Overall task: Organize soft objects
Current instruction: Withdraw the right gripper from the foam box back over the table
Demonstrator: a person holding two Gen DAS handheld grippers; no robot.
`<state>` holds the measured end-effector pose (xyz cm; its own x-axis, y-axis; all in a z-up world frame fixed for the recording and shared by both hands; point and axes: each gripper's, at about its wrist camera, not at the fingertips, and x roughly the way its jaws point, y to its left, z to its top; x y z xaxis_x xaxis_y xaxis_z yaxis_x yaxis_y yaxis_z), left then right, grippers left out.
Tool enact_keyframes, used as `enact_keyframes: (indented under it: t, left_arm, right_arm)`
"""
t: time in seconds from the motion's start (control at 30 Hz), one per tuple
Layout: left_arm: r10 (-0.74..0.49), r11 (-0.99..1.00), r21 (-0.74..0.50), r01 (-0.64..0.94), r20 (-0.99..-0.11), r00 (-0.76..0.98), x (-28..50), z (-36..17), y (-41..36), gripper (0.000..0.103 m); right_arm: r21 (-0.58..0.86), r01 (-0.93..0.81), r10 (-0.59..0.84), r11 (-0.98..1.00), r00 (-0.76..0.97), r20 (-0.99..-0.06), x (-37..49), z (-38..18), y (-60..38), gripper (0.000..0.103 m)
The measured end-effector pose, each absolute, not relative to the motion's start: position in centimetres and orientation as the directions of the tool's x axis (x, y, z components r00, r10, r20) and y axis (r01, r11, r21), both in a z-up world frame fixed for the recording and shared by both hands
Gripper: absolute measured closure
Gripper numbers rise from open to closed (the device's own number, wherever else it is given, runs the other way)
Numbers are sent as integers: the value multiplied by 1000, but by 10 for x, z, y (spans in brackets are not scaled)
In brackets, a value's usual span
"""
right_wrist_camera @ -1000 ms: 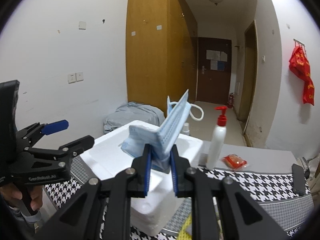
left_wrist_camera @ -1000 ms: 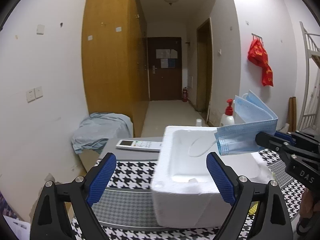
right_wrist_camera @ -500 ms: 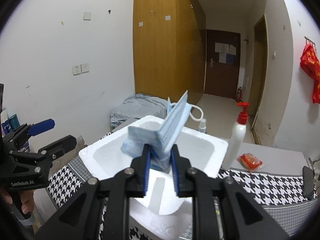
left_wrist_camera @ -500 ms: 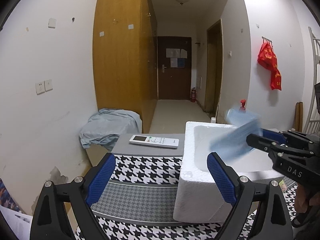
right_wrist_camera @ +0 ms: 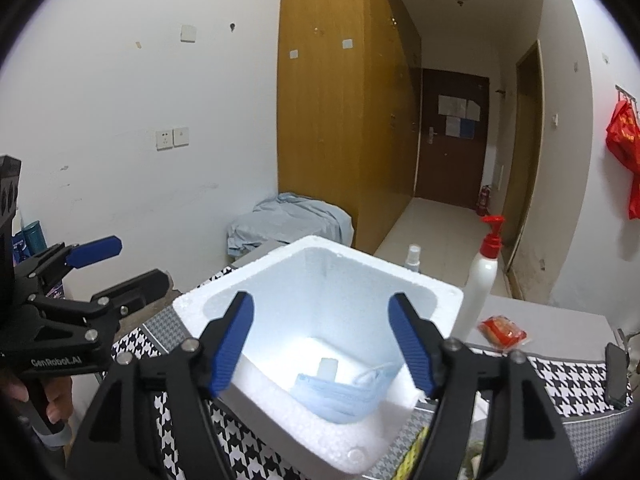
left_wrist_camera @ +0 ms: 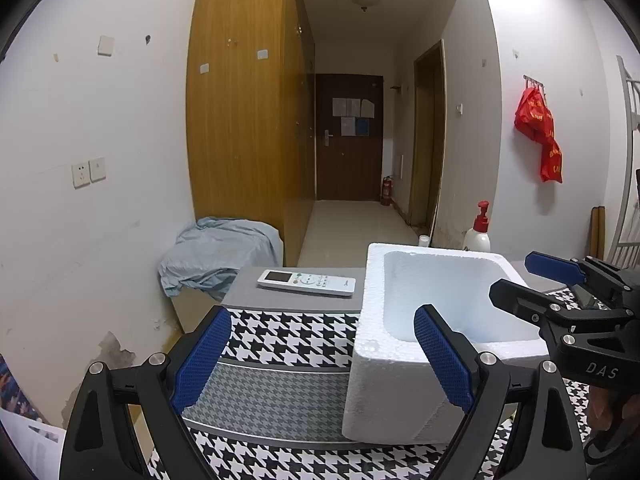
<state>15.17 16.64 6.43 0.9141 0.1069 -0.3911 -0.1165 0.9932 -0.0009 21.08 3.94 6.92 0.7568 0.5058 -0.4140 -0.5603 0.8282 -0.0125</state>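
One houndstooth cloth (left_wrist_camera: 288, 332) covers the table before a wooden wardrobe (left_wrist_camera: 244, 120).

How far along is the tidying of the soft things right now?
Done: the blue face masks lie at the bottom of the foam box. In hand: nothing; the right gripper hangs over the box, its jaws opening with nothing between them, and the left gripper is open and empty. Left: no other soft thing shows on the table; more may lie out of view.

Dim, even indoor light, bluish cast. Ceiling lamp (left_wrist_camera: 365, 0) looks unlit. Foam box (right_wrist_camera: 320, 312) interior glares white, nearly blown out. Strong fisheye bending and black vignette at corners. Both views sharp, slightly grainy.
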Motion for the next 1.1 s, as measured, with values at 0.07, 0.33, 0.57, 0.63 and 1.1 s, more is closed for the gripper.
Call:
enact_keyframes:
  t: [0.07,0.33,0.57,0.63,1.1]
  left_arm:
    - [105,993,0,-114,-390,915,151,65,164,10]
    - [94,995,13,-96,-377,921,137,73,145,10]
    - [79,997,21,-77,-363,928,123,79,125,6]
    - [72,997,23,-68,-359,931,120,80,119,5]
    - [-80,997,-9,82,-352,933,113,80,54,1]
  right_arm:
    - [-13,-556,502,831,760,-413,209,70,37,29]
    - [-3,-538,492,843,773,-399,197,75,22,29]
    - [11,-527,493,850,787,-370,176,81,1,6]
    - [14,-518,488,855,795,-361,171,82,-6,5]
    - [19,-395,382,918,872,-307,127,88,-75,4]
